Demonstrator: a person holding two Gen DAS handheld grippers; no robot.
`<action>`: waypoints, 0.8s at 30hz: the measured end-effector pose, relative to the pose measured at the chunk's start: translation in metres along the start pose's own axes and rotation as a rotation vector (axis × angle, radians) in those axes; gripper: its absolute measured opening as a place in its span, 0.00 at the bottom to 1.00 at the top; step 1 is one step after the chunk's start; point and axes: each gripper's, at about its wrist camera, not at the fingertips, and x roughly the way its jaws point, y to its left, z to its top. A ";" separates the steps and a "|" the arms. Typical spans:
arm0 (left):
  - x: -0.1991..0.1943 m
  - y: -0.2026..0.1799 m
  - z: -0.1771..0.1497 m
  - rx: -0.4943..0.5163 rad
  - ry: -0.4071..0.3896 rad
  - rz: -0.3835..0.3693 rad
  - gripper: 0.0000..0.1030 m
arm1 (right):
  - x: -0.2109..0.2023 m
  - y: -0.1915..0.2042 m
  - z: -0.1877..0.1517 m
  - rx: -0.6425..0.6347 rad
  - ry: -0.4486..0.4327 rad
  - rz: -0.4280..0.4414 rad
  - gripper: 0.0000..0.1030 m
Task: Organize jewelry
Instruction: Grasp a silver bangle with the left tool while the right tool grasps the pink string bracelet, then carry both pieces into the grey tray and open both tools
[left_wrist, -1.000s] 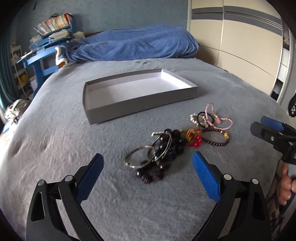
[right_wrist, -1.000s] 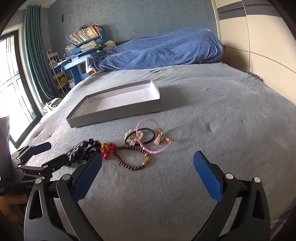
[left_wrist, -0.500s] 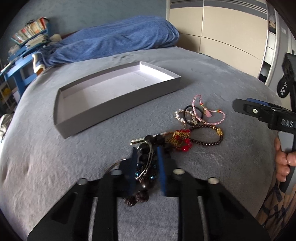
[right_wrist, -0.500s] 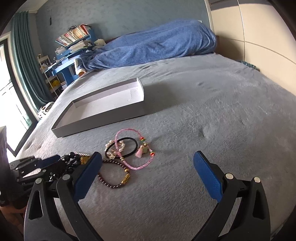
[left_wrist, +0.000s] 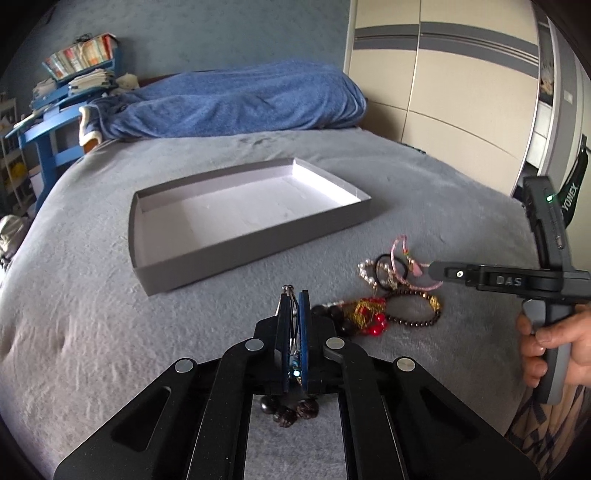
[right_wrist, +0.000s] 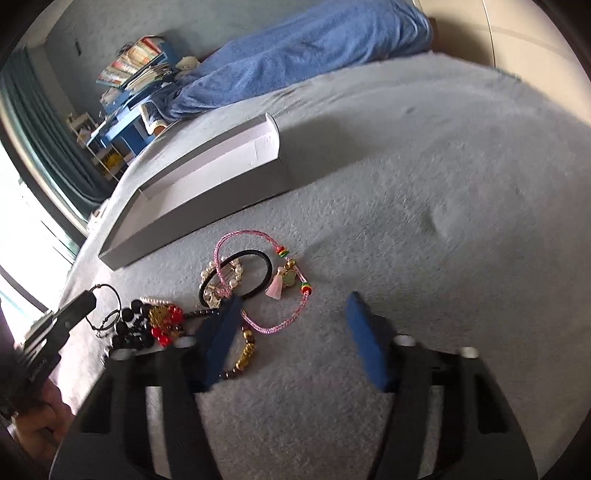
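Observation:
My left gripper (left_wrist: 293, 301) is shut on thin metal bangles (left_wrist: 291, 295) and points toward the grey tray (left_wrist: 258, 243). A dark bead string (left_wrist: 290, 408) hangs under it. The right wrist view shows that gripper (right_wrist: 86, 301) at the left with a bangle ring (right_wrist: 109, 306) at its tip. My right gripper (right_wrist: 293, 317) hangs low over the pile, its jaws closing. The near loop of the pink cord bracelet (right_wrist: 273, 326) lies between the pads, and they are not pressing on it. A black hair tie (right_wrist: 267, 269), a pearl bracelet (right_wrist: 236, 273) and red and gold beads (right_wrist: 164, 321) lie beside it.
The jewelry rests on a grey bedspread (left_wrist: 92, 314). A brown bead bracelet (left_wrist: 417, 312) lies at the pile's near right. A blue blanket (left_wrist: 240, 99) is heaped behind the tray, wardrobe doors (left_wrist: 461, 92) stand at the right, and a hand (left_wrist: 554, 343) holds the right gripper's handle.
My left gripper has gone from wide open to shut on the bangles. The right gripper has come down closer to the pink bracelet, rolled, and its jaws have narrowed.

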 end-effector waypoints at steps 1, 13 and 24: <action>-0.001 0.001 0.001 -0.002 -0.002 0.000 0.05 | 0.003 -0.002 0.001 0.015 0.011 0.016 0.25; -0.021 0.029 0.026 -0.085 -0.057 -0.051 0.05 | -0.022 0.019 0.018 -0.038 -0.101 0.094 0.04; -0.021 0.042 0.053 -0.082 -0.058 -0.060 0.05 | -0.039 0.046 0.055 -0.110 -0.166 0.145 0.04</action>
